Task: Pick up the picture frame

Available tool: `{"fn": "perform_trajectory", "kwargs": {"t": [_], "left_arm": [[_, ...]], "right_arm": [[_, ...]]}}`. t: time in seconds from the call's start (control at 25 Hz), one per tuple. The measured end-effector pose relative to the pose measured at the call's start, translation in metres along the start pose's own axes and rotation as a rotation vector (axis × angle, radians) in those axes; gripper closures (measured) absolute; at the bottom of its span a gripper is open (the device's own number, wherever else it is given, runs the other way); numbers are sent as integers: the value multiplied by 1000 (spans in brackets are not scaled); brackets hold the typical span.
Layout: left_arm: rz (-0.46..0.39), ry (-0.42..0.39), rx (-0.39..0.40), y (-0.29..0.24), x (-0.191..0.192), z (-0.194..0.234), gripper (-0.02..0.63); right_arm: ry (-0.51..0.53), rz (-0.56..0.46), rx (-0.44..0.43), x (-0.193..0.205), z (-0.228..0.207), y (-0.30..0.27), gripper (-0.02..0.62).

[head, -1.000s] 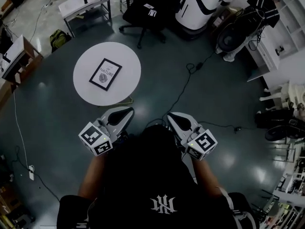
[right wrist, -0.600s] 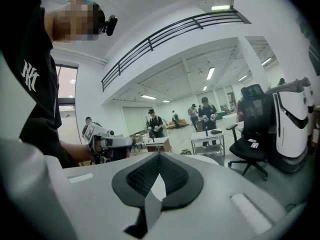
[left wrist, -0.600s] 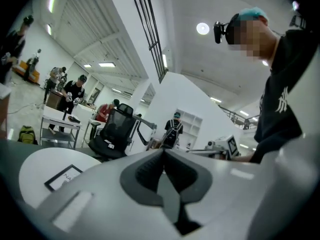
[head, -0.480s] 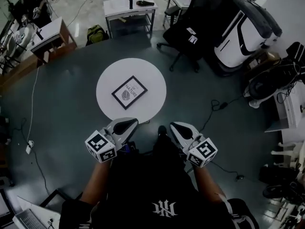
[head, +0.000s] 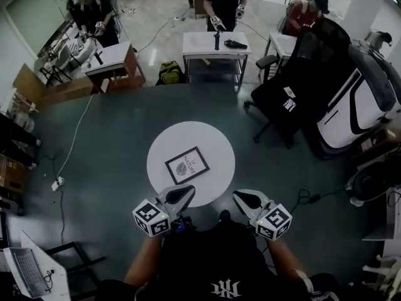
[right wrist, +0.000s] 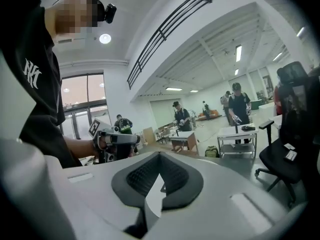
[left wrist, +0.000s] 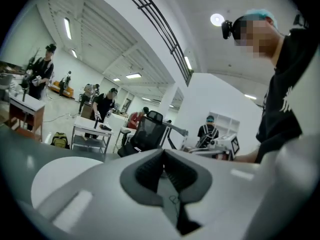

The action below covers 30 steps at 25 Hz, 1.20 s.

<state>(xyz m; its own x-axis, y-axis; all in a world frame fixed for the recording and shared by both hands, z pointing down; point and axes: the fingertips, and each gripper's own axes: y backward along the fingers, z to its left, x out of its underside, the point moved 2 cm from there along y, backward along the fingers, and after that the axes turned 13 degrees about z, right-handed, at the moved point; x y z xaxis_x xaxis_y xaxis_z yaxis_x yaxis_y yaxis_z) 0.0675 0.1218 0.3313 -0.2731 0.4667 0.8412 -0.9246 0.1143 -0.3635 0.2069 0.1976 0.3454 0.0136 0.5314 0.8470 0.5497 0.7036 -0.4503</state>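
The picture frame (head: 187, 165) is seen lying flat near the middle of the round white table (head: 216, 144), a little below the centre of the head view, with its dark border turned at an angle to the table's near edge. The left gripper (head: 187, 191) and the right gripper (head: 240, 197) are held side by side at the lower centre of that view, the left one's tip over the table's lower rim and the right one's just off it, both well apart from the frame. In each gripper view the jaws are found pressed together with nothing between them.

The frame is judged to be light, stiff and thin, and its front may be glazed, so it should be treated as breakable and slick. Since it lies flat, little is offered to a pinch; hold is best taken across the dark border at an edge or a corner, with one jaw slid beneath. It may skate on the smooth tabletop, so the far side could be braced by the other gripper
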Motion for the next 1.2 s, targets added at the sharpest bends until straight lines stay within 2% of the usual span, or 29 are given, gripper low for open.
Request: {"fn": "perform_trajectory", "kwargs": {"t": [0.24, 0.44, 0.56, 0.84, 1.04, 1.2], "left_arm": [[-49, 28, -181, 14, -24, 0, 603], [-26, 45, -281, 18, -14, -11, 603], [-20, 85, -334, 27, -4, -7, 603], [-39, 175, -393, 37, 17, 23, 603], [-54, 200, -430, 48, 11, 64, 603], [-98, 216, -415, 60, 0, 92, 603]], "right_arm": [[79, 9, -177, -30, -16, -19, 594], [118, 20, -265, -36, -25, -30, 594], [125, 28, -313, -39, -28, -44, 594], [115, 78, -356, -38, -38, -87, 594], [121, 126, -346, -52, -39, -121, 594], [131, 172, -330, -63, -39, -146, 594]]}}
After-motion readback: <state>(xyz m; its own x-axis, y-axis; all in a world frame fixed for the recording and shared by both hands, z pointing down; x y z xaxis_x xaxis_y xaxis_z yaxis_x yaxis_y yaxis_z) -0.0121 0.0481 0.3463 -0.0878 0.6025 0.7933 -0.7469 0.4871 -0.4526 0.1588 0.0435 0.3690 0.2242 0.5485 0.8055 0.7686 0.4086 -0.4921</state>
